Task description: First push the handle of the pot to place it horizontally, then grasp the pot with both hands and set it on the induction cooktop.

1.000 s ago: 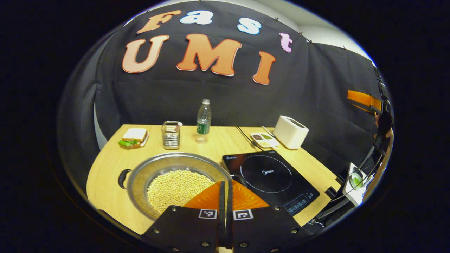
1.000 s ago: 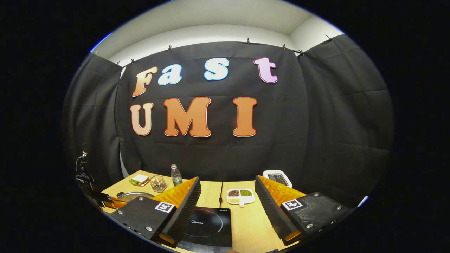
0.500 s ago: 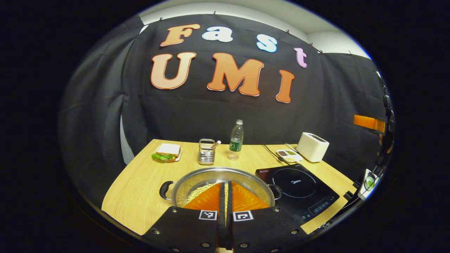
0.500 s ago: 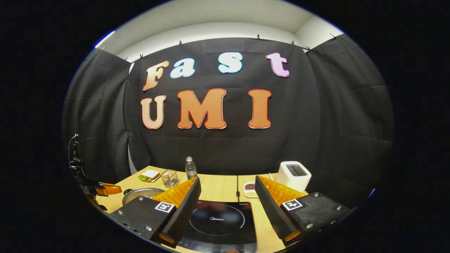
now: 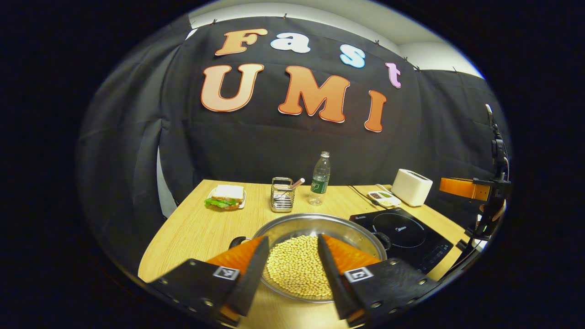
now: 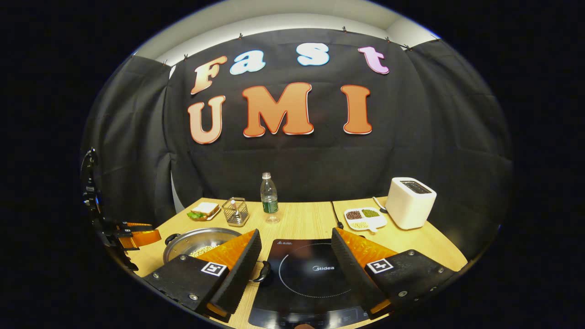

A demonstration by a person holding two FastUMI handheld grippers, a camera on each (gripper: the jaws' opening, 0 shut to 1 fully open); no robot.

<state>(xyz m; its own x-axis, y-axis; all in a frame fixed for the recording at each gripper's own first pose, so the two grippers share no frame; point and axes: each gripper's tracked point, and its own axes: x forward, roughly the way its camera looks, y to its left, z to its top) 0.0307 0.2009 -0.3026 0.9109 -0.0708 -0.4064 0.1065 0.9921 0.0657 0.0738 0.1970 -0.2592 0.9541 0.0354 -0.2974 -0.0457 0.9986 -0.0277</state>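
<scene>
Presently, item one: pot (image 5: 320, 237) of beans sat on the table (image 5: 192, 233), just left of the induction cooktop (image 6: 306, 274), its two side handles lying level, so you likely judged it ready for lifting. Your left gripper (image 5: 289, 274) hung over the near rim, fingers spread, holding nothing. Your right gripper (image 6: 297, 269) hovered above the cooktop, likewise spread and empty. Beyond stood bottle (image 5: 320, 178), toaster (image 6: 410, 202), sandwich (image 5: 225, 196).

Even overhead light, table (image 5: 192, 233) bright, soft shadows; sharp centre, strong fisheye bending at edges.
</scene>
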